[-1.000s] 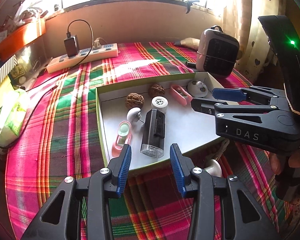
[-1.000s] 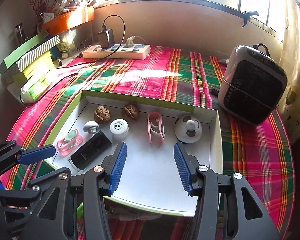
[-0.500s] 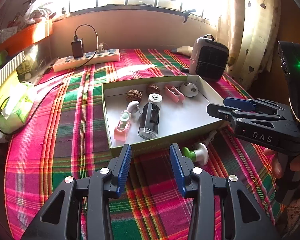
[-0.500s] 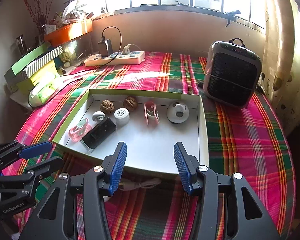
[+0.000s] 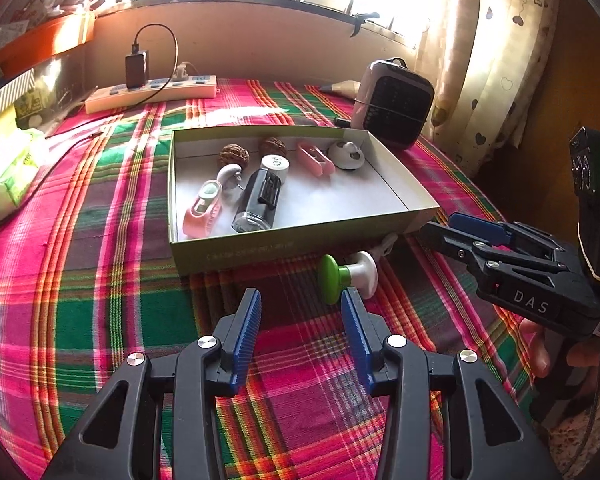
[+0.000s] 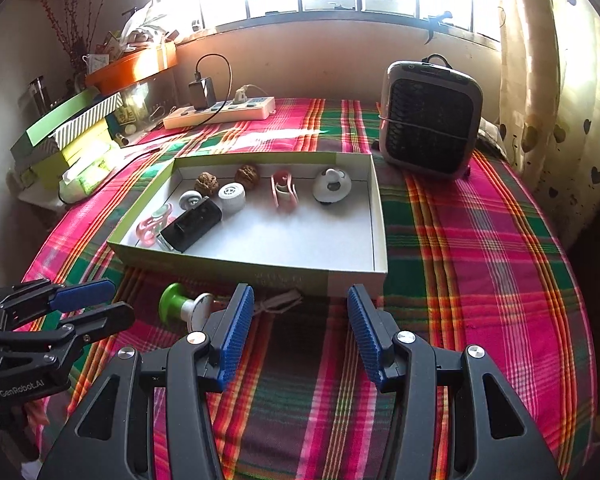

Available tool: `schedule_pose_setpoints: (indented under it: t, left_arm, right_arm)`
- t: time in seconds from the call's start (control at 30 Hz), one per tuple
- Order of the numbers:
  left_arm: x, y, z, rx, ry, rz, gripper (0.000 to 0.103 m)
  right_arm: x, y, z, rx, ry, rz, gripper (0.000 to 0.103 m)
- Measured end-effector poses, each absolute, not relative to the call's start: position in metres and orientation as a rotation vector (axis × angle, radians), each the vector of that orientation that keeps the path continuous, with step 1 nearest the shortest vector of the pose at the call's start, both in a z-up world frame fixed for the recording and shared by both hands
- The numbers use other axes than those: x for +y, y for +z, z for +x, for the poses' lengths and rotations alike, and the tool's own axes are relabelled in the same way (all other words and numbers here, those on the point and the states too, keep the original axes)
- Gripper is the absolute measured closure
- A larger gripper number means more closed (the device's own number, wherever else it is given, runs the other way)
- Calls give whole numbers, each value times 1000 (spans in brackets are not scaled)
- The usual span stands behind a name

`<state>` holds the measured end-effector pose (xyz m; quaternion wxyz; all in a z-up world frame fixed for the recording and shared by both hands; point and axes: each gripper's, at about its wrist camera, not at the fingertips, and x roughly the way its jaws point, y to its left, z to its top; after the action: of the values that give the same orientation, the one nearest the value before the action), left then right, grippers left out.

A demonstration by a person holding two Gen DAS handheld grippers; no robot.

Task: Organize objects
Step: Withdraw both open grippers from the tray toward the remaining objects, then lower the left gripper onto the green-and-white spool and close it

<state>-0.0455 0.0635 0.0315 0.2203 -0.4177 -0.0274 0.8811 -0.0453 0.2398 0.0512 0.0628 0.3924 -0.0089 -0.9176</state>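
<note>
We hold the left gripper (image 5: pixel 300 312) empty, its jaws opening, and the right gripper (image 6: pixel 300 312) open and empty too. The green-and-white knob (image 5: pixel 346 278) lies on its side on the plaid cloth (image 5: pixel 80 280), just outside the box's (image 5: pixel 284 254) near wall. Its round shape may roll away if a finger nudges it, and the thin cord (image 6: pixel 278 300) beside it could snag.

Two walnuts (image 5: pixel 233 155) in the box (image 5: pixel 292 246). Two pink clips (image 5: pixel 202 216). One black device (image 5: pixel 260 200), one white cap (image 5: pixel 275 165), one round white piece (image 5: pixel 346 155), one white knob (image 5: pixel 228 174). One green-topped knob (image 5: pixel 346 276) outside, by the box's near edge.
</note>
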Motion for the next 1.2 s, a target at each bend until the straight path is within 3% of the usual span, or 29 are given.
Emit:
schedule_pose_setpoints:
  t: [0.17,1.2]
  left_arm:
    - [70,26,-44,-94,2410,-1160,62]
    - [110,12,-67,-33,2425,-1262,57]
  right_arm:
    - [249,41,-37,-48,-2779,1218,42]
    - [276,17,-28,-121,-2765,1318,42]
